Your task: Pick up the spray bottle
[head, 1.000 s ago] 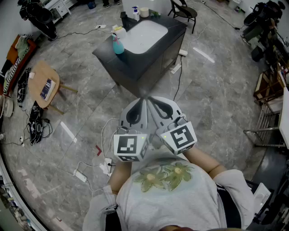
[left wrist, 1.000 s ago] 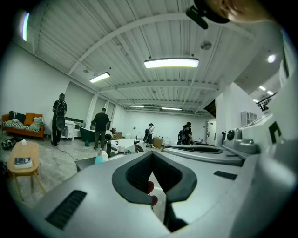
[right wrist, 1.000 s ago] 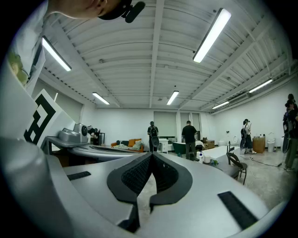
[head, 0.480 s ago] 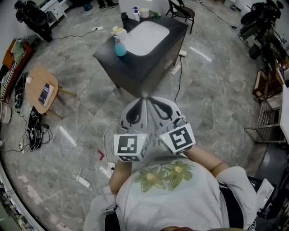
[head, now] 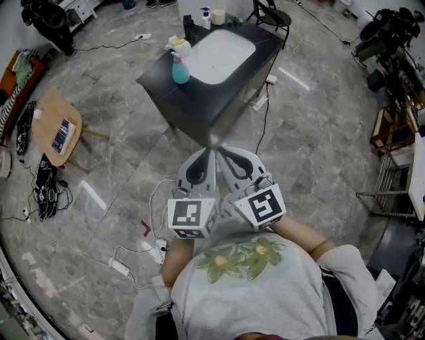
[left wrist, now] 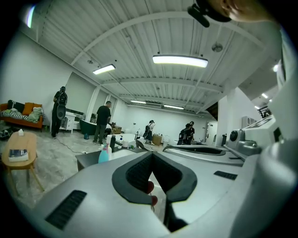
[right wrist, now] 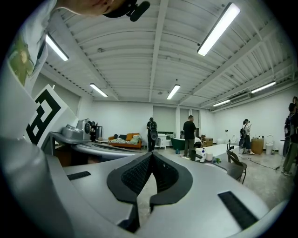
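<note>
**Both tools shut, spray bottle well out of reach**

The left tool [head: 210,150] and the right tool [head: 221,149] are held side by side in front of the person's chest. Each has its jaws pressed together with nothing between them. In the left gripper view and the right gripper view alike, the black pads [left wrist: 138,174] meet at the tip. The tips sit just beside each other and point toward a dark counter [head: 199,106].

The teal spray bottle [head: 179,70] stands upright at the counter's left edge, just beside a white basin [head: 224,50] set into the top and well apart from both tools. Small containers [head: 207,16] stand at the counter's far end.

Cables [head: 133,242] trail over the grey stone floor [head: 319,133]. A wooden side table [head: 50,119] carrying a book [head: 64,131] stands off to the left.
</note>
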Demonstrator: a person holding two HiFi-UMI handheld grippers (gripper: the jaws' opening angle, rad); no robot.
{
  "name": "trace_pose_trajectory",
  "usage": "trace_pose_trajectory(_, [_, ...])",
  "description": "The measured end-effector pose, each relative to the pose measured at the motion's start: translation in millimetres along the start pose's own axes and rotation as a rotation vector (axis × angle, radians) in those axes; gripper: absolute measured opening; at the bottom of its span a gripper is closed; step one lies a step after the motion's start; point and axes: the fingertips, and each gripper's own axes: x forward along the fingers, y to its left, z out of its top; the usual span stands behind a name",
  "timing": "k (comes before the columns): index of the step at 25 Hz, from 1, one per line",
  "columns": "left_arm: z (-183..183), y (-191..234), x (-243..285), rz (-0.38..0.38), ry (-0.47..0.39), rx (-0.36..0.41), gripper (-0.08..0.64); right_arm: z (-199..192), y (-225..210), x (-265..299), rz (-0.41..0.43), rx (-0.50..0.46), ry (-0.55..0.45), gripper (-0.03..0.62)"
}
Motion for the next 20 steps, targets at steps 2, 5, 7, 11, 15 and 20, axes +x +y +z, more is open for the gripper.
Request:
trace_pose_trajectory(2, [1.3, 13.6, 10.5, 0.014, 0.0, -0.001, 0.008, -1.4, -2.7, 16.0, 0.018, 0.01, -0.002, 0.021])
trace_pose_trajectory(5, [6.3, 33.4, 28.2, 0.028, 0.0, 0.001, 0.008, -3.7, -12.0, 41.0, 0.034, 0.014, 0.005, 0.021])
trace_pose_trajectory(7, [13.5, 45.7, 41.2, 0.031, -0.001, 0.005, 0.008, -2.1, -19.9, 58.1, 0.037, 0.022, 0.009, 0.021])
trace_pose_trajectory(11, [23.7, 69.1, 66.8, 0.038, 0.005, 0.01, 0.008, 0.0, -36.7, 90.6, 0.041, 0.016, 0.02, 0.021])
trace_pose_trajectory(15, [28.3, 90.1, 87.4, 0.047, 0.019, 0.005, 0.008, 1.2, -49.2, 119.8, 0.049, 0.015, 0.024, 0.023])
trace_pose_trajectory(20, [37.5, 115.1, 108.7, 0.063, 0.027, 0.008, 0.008, 1.6, -59.9, 151.8, 0.062, 0.028, 0.035, 0.023])
